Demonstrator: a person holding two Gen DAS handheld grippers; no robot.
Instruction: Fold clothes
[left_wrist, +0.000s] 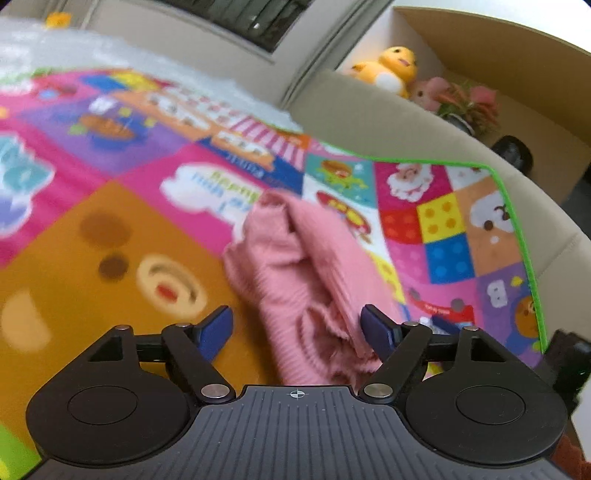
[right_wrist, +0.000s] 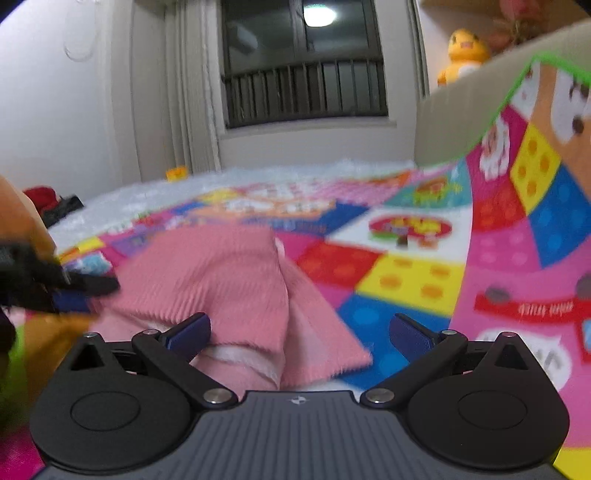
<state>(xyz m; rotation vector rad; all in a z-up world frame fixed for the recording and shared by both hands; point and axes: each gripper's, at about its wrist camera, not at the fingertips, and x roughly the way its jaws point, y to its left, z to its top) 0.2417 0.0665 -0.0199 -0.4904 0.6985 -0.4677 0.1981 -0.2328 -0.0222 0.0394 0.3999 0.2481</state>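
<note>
A pink ribbed garment (left_wrist: 295, 273) lies bunched on a colourful play mat (left_wrist: 110, 221). My left gripper (left_wrist: 297, 326) is open, its blue pads spread wide with the near end of the cloth between them, touching neither clearly. In the right wrist view the same pink garment (right_wrist: 221, 280) lies folded over, a white lining showing at its near edge. My right gripper (right_wrist: 299, 332) is open above that near edge. The left gripper (right_wrist: 70, 291) shows at the left edge there, blurred, beside the cloth.
The play mat (right_wrist: 406, 273) has a green border and curls up against a beige cushioned wall (left_wrist: 406, 125). A yellow duck toy (left_wrist: 391, 68), pink plush and a plant sit behind it. A window (right_wrist: 303, 66) and white fluffy cover lie beyond.
</note>
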